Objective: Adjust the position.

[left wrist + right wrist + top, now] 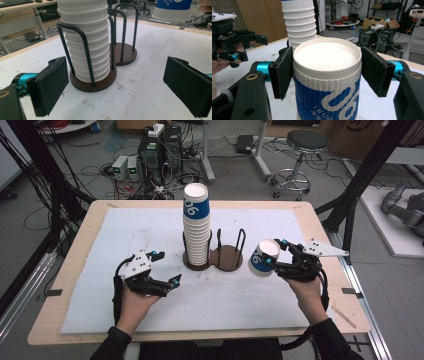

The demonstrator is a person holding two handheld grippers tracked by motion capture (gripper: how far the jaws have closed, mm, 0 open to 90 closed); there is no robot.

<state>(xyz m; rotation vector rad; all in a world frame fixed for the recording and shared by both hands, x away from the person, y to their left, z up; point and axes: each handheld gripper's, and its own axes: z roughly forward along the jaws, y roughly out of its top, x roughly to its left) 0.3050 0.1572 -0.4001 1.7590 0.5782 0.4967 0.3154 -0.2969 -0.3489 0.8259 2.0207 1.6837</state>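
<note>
Right gripper (276, 254) clamped on blue-white paper cup (263, 257), right of centre, beside cup holder (227, 258). Left gripper (167, 268) spread wide, holding nothing, lower left, facing cup stack (197, 227).

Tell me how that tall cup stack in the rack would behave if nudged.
The cup stack rises well above the rack wires, so its top would probably sway or tip. Being paper, it is likely light, and the ribbed walls probably dent easily.
</note>
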